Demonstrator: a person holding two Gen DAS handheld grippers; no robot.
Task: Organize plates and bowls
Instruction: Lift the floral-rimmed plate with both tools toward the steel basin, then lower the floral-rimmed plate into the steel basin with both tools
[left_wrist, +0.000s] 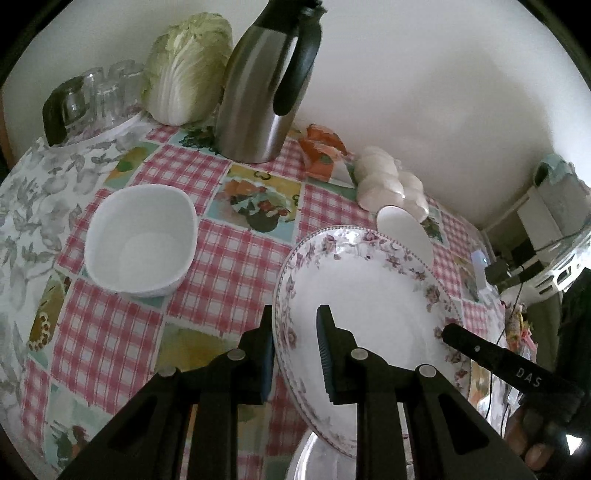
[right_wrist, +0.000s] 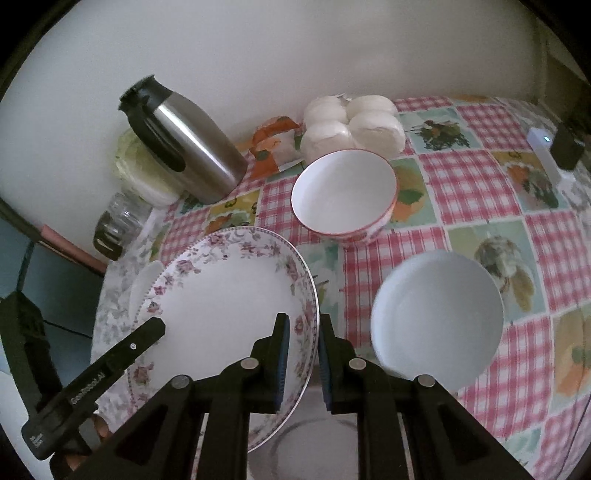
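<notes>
Your left gripper (left_wrist: 295, 354) has its two black fingers on either side of the rim of the flowered plate (left_wrist: 369, 295). One finger sits under the edge and one sits on the white top. The pads look close to the rim, but you cannot tell if they pinch it tight.

Your right gripper (right_wrist: 301, 356) does the same on the other side of the flowered plate (right_wrist: 229, 295). Its fingers straddle the rim with a thin gap, so again you cannot tell if it squeezes.

You hold the plate tilted, up off the checked tablecloth (left_wrist: 229, 258). Below it, near the bottom edge, a shiny metal plate (left_wrist: 321, 461) peeks out.

To the left of the plate, a white bowl (left_wrist: 142, 240) stands upright on the cloth, well apart from it. On the right side, a pale blue bowl (right_wrist: 437, 317) stands just beside your right gripper. Farther back stands a bowl with a red rim (right_wrist: 343, 195).

By the wall stand a steel jug (left_wrist: 264, 92), a cabbage (left_wrist: 188, 66), some clear glasses (left_wrist: 99, 96), an orange packet (left_wrist: 321, 149), and a bag of white buns (right_wrist: 354, 122).
</notes>
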